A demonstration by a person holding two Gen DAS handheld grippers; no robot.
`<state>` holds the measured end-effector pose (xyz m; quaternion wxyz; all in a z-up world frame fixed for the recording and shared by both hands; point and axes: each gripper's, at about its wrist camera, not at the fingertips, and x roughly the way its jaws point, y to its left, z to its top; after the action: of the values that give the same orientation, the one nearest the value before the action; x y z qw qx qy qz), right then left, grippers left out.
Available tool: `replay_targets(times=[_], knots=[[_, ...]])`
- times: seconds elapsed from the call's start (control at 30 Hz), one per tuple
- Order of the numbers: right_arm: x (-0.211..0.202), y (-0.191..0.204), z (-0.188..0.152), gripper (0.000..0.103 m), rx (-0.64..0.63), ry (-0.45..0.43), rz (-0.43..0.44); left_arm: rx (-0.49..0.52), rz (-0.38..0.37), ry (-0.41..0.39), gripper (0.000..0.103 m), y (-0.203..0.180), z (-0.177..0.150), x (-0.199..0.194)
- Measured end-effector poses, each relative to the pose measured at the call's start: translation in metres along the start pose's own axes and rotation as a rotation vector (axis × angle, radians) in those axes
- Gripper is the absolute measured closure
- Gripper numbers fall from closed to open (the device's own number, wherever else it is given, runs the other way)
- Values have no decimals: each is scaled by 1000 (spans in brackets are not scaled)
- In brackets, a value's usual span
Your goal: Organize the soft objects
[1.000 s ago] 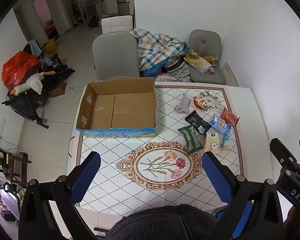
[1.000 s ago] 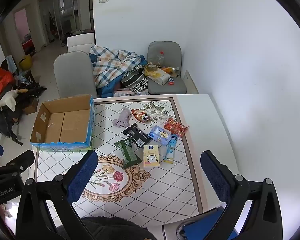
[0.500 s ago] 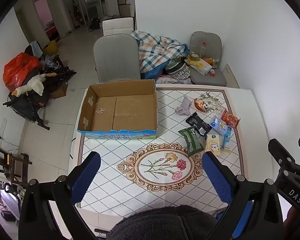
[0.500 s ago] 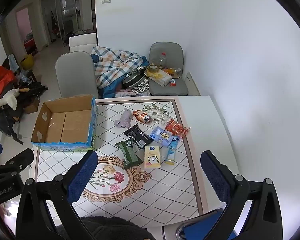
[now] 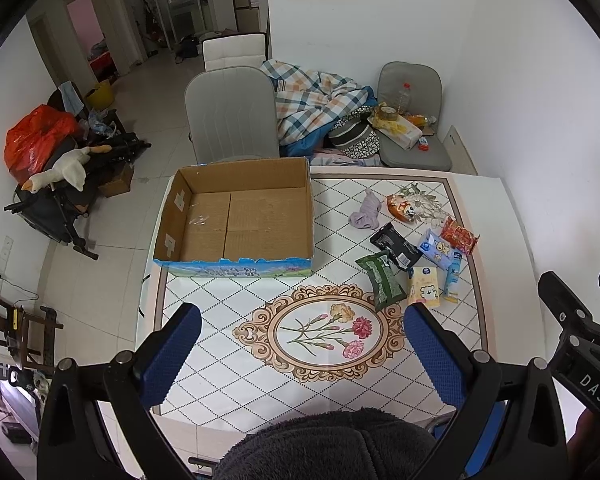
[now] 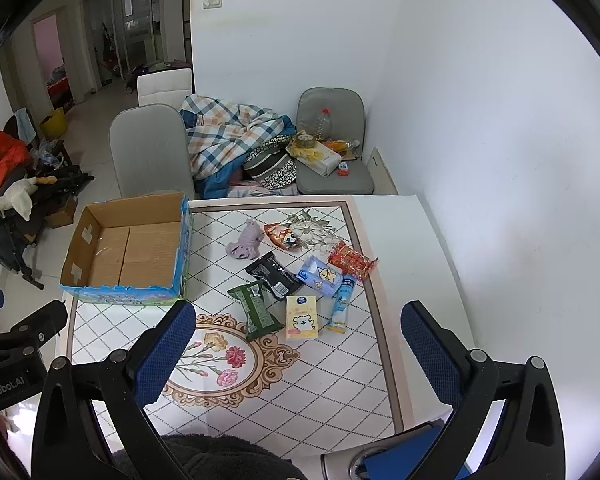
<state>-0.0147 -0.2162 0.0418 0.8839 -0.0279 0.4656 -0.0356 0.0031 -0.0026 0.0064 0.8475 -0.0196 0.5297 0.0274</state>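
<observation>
Both tools, left tool (image 5: 302, 354) and right tool (image 6: 298, 350), gape empty above the counter (image 6: 392, 216); the limp, light lilac cloth (image 6: 245, 241), far right of the cardboard box (image 5: 236, 216), likely suits a mid-bunch pinch.

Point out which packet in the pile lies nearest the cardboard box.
The dark green packet lies closest to the cardboard box, at the pile's near-left edge beside the black packet. The yellow tissue pack and the red packet lie farther right.
</observation>
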Motion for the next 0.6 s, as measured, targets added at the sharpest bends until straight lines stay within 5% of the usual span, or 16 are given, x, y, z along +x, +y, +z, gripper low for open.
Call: replay_targets(times=[0.6], knots=[[-6, 2, 1, 0, 1, -17, 3, -4, -3, -7, 0, 3, -1, -2]])
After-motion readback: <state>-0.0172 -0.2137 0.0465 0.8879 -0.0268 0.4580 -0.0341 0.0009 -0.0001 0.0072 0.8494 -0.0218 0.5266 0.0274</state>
